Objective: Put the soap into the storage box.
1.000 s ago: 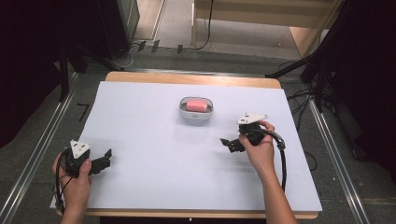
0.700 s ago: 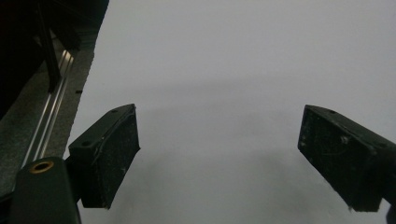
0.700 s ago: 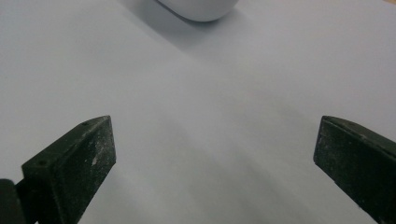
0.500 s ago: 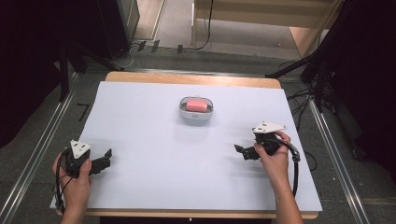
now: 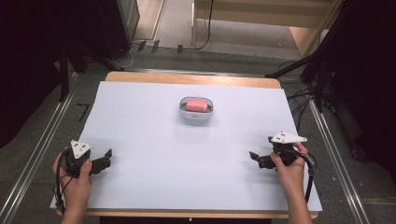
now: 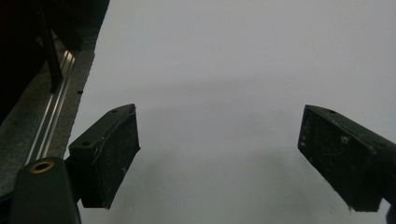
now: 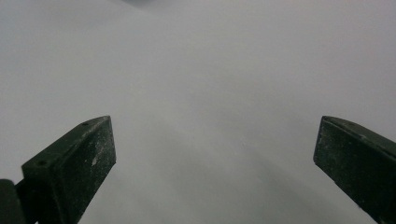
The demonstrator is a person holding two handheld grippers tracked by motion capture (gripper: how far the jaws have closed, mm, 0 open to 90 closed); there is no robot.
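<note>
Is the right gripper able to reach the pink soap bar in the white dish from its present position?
Probably yes. The right gripper is open and empty, and only the bare white table cover lies between it and the pink soap bar in the white dish. Nothing blocks the way.

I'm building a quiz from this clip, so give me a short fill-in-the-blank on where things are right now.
1. The pink bar lies inside a white ____.
2. The jaws of the left gripper stand ____, with nothing between them.
3. The right gripper rests near the table's ____ edge.
4. The table is covered by a ____ sheet.

Missing words: dish; open; right; white
</note>
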